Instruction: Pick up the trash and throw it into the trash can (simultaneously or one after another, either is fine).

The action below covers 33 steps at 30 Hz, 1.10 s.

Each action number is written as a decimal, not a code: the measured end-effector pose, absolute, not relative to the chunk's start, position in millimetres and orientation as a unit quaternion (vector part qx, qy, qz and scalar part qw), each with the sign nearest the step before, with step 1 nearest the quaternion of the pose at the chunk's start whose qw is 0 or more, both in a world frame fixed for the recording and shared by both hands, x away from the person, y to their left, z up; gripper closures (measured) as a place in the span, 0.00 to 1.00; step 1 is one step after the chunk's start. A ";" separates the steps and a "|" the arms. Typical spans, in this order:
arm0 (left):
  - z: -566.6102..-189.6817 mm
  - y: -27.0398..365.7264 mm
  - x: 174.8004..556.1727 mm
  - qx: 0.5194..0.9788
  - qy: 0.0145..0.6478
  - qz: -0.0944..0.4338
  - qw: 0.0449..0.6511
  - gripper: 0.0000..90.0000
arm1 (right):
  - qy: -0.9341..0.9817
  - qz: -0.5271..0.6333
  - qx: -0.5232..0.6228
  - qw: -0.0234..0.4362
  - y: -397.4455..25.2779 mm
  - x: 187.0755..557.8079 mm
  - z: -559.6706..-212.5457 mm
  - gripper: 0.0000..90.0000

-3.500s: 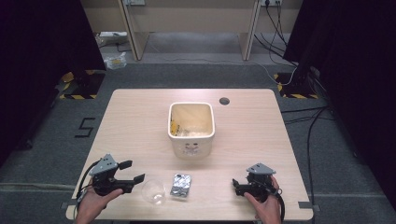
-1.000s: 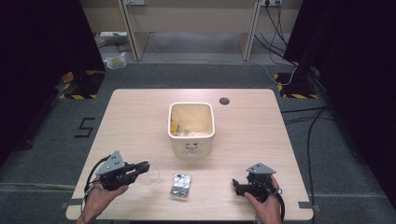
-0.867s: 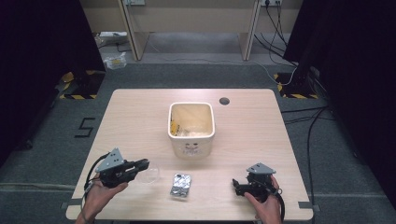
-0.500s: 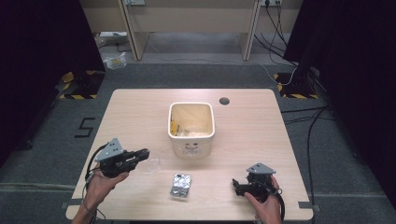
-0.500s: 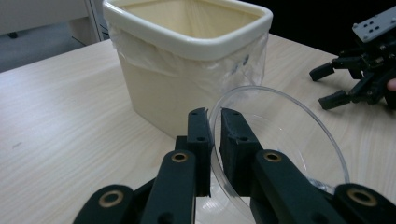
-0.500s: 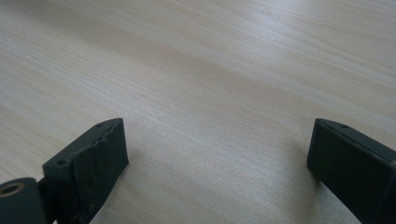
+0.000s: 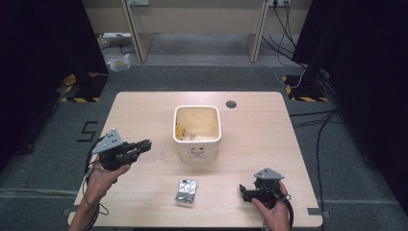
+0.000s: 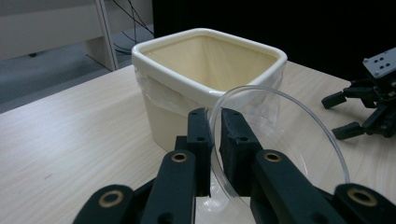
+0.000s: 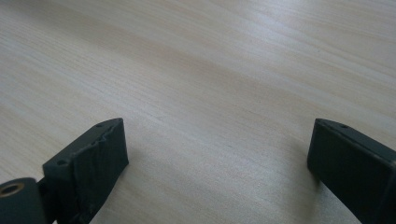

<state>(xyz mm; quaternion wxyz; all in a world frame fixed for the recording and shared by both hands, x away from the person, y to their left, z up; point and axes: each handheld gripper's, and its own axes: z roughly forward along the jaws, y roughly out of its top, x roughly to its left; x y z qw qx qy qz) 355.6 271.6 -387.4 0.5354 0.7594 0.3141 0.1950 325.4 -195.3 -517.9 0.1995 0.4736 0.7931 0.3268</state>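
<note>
- High view: the left tool (image 7: 144,144) is raised over the left part of the counter (image 7: 269,144), pinching a clear round plastic lid (image 7: 153,156) by its rim and pointing toward the cream-coloured bin (image 7: 197,131) at the middle of the counter.
- Left gripper view: the left tool's (image 8: 214,126) two black jaws are pressed onto the thin edge of the clear lid (image 8: 299,140), which stands on edge between them. The bin (image 8: 210,70), lined with a thin plastic bag, sits just ahead with its mouth open.
- Judged from this, the pickup looks done: the lid is gripped and off the counter, near the bin but not yet over its opening.
- What seems left for this piece is to carry it over the rim and let it drop inside. Some yellowish scraps already lie in the bin.
- High view: a silvery blister pack (image 7: 186,191) lies flat on the counter near the front edge, apart from both tools, so it appears not yet dealt with.
- Right tool (image 7: 246,192): it rests low at the front right of the counter in the person's hand. In the right gripper view its jaws are spread wide with bare wood between them, holding nothing.
</note>
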 end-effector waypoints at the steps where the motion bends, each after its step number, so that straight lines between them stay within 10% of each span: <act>1: -386.3 272.1 356.6 0.759 0.314 0.196 0.536 0.91 | 0.793 0.327 0.474 0.200 -195.3 325.4 -517.9 0.06; 33: -351.2 266.4 402.9 0.745 0.323 0.233 0.536 0.91 | 0.793 0.327 0.473 0.200 -195.4 325.4 -517.9 0.06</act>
